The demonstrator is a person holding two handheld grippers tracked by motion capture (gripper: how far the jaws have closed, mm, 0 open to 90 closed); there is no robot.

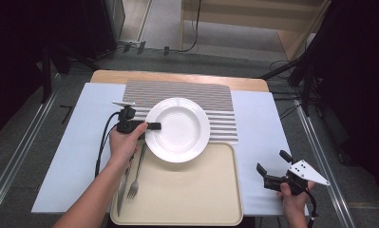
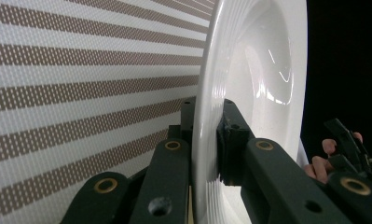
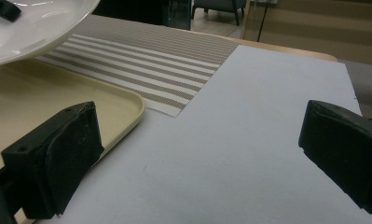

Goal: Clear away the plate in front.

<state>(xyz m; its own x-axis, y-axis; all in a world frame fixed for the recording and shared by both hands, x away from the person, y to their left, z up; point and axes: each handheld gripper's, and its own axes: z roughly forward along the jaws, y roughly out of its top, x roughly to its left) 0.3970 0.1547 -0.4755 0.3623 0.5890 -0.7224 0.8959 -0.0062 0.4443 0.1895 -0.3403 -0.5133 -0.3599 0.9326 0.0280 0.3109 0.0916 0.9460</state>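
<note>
My right gripper (image 1: 271,176) rests idle near me on the pale blue table cover (image 1: 260,123), its jaws spread wide with nothing between them, well apart from the work. Beside my left forearm, a metal fork (image 1: 136,179) and knife (image 1: 123,187) lie on the left edge of the beige plastic tray (image 1: 192,199). Further out, my left gripper (image 2: 204,140) is clamped on the left rim of the round white ceramic plate (image 1: 177,129), one jaw over the rim and one beneath. The plate seems lifted, straddling the tray's far edge and the brown-and-white striped placemat (image 1: 215,99) beyond. I judge I am carrying it onto the mat; gripped only at one edge, it will want to droop, so I should keep it level, move slowly and lower it flat at the mat's centre before I let go.
</note>
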